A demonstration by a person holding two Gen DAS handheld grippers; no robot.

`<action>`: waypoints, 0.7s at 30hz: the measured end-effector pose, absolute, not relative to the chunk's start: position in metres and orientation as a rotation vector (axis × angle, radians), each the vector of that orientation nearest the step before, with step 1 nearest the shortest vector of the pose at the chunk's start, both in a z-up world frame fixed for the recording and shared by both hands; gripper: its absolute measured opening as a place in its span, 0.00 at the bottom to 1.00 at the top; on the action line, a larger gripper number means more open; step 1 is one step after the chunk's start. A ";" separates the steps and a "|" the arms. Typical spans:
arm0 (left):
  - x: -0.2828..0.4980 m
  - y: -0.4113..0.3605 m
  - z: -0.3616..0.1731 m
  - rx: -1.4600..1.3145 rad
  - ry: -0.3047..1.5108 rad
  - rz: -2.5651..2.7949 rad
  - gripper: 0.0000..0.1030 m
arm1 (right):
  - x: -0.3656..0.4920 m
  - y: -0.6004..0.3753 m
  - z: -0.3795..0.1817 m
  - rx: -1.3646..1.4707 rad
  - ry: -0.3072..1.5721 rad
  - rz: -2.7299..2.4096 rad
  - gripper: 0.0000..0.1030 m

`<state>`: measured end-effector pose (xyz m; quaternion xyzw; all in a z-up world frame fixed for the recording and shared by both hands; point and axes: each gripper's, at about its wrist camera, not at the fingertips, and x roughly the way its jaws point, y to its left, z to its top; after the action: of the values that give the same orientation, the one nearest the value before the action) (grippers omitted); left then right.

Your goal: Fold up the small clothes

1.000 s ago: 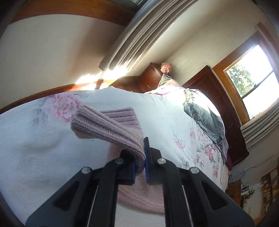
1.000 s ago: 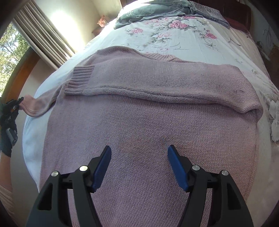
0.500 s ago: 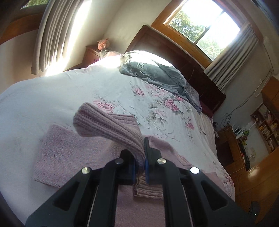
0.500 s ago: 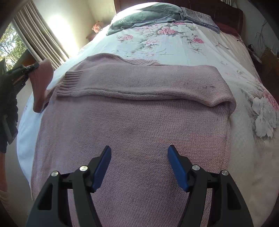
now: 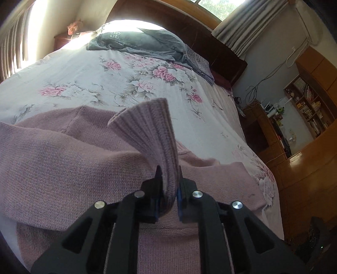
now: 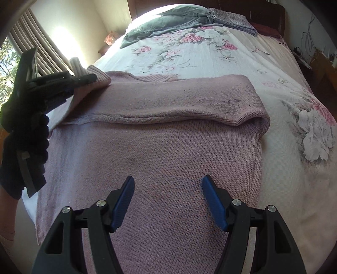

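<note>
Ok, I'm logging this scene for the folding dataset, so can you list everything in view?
sweater: one, dusty pink knit, spread on the bed, one sleeve folded across the chest
ribbed cuff: one, pink, lifted in the left tongs
bedspread: one, white with pink flowers, covering the bed
grey garment: one, crumpled near the headboard
headboard: one, dark wood
curtains: beige, by the window
bookshelf: one, wooden, far right
left tongs: black, shut on the cuff
right tongs: black with blue pads, open above the sweater

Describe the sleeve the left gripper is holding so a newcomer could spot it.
On the floral bedspread lies a pink knit sweater. At its far left corner the left gripper pinches a ribbed cuff, lifted off the bed, unlike the other sleeve folded flat across the chest.
</note>
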<state>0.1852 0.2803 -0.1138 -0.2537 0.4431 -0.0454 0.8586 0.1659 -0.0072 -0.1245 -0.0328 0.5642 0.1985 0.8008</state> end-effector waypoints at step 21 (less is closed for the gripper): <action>0.047 0.443 -0.087 -0.591 0.836 0.130 0.38 | 0.272 0.092 -0.116 0.132 1.321 0.552 0.66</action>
<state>0.0470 0.4427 -0.0867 -0.2828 0.3997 0.0622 0.8697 0.2723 0.0924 -0.1157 0.0605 0.6051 0.2526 0.7525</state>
